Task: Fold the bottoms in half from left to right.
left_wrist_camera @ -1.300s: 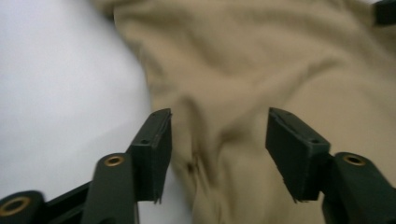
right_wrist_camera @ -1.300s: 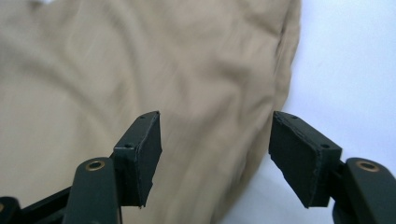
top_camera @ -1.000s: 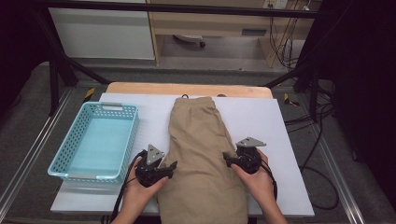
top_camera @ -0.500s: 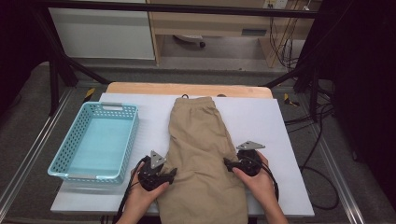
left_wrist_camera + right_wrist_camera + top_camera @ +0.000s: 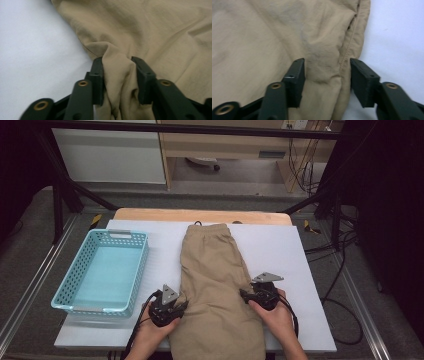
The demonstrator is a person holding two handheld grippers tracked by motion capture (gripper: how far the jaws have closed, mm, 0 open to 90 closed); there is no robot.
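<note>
High view: tan trousers (image 5: 215, 285) lie lengthwise down the middle of the white table (image 5: 285, 250), one end near the far edge, the other running off the near edge. A blue basket (image 5: 102, 272) stands empty to their left, apart from them. The left gripper (image 5: 172, 312) sits at the trousers' left edge and the right gripper (image 5: 250, 295) at their right edge, both about two-thirds of the way down.

In the left gripper view the jaws have just been closing and now pinch a raised fold of the trousers (image 5: 120, 75), bunched tight between the pads. In the right gripper view the jaws have also been closing, with the seamed edge of the cloth (image 5: 329, 67) between them; the left pad touches the fabric, but a strip of table shows beside the right pad, so that grip does not look finished (a judgement, since the fold hides part of the gap).

The cloth looks light, soft and limp: it will sag and drape when lifted, and a thin pinch could slip. The stitched side seams seem the best places to hold, being thicker and firmer.

The near end of the trousers is cut off by the frame, and what lies under the fabric is hidden.
</note>
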